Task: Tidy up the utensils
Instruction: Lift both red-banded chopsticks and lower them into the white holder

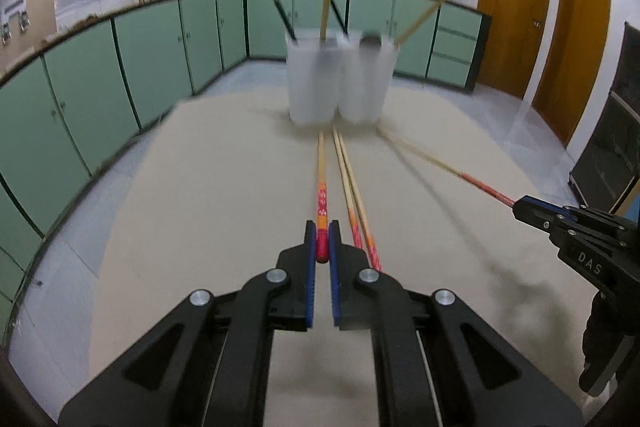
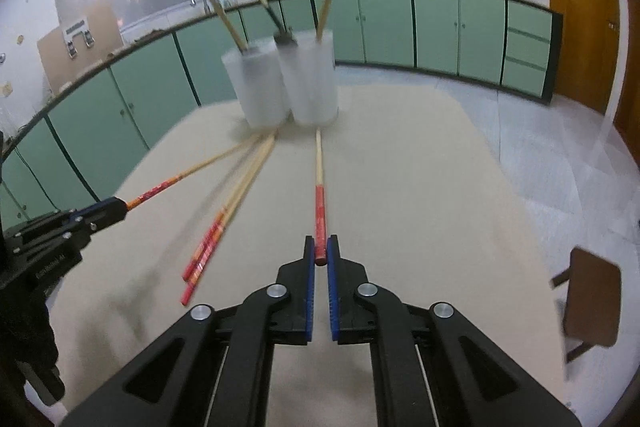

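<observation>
We see the left gripper (image 1: 322, 241) clamped on one chopstick's (image 1: 321, 183) red end, and the right gripper (image 2: 320, 255) clamped on another chopstick (image 2: 319, 195).

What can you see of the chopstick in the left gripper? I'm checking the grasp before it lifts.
The chopstick is a slim pale wooden stick with a red and orange patterned handle end. The left gripper is shut on that red end, blue pads on either side. It runs straight ahead over the beige table, tip toward the frosted cups. Whether the tip rests on the table is unclear. In the right wrist view it shows too, apart from the loose chopsticks.
</observation>
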A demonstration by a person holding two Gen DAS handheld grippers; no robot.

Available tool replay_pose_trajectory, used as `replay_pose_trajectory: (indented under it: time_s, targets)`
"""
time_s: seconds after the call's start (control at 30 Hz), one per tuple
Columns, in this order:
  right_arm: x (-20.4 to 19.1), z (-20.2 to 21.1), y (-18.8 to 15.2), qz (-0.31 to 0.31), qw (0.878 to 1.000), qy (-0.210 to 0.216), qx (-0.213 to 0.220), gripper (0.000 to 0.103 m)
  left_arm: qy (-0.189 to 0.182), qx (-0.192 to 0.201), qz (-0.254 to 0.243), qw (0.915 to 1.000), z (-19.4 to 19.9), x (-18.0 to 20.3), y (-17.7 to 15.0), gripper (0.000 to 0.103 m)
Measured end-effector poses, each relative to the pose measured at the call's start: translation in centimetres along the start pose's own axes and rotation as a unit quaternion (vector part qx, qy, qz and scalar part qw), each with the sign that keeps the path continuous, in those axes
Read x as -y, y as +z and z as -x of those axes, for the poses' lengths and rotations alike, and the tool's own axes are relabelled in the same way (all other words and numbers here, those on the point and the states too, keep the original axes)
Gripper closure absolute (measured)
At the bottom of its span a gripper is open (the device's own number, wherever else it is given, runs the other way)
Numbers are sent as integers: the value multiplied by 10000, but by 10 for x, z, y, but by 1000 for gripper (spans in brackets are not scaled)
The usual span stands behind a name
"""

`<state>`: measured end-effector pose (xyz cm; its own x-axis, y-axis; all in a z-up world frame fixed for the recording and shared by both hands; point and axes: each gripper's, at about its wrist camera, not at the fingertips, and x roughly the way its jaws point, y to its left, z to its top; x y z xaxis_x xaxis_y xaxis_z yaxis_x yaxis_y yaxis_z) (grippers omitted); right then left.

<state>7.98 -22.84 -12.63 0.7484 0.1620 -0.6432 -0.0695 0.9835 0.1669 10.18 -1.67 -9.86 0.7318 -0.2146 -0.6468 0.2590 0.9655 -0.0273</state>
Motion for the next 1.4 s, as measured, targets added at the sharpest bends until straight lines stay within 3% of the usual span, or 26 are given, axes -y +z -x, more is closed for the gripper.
replay_pose_trajectory:
  time_s: [0.5,0.9,1.07,1.4]
  targets:
    - [-7,49,93,568,9951,240,768,97,-171,1038,-215,9942,43,-1,87,98]
    - [-14,60,161,938,9905,753,673,97,-623,1208,-491,9895,47,7,133,98]
    - [-20,76,192,1099,9860,877,900,97,-798,1480,-635,9837,56,17,160,98]
    - [-28,92,271,1249,9763,621,1654,97,-569,2339,-887,9665,66,36,230,98]
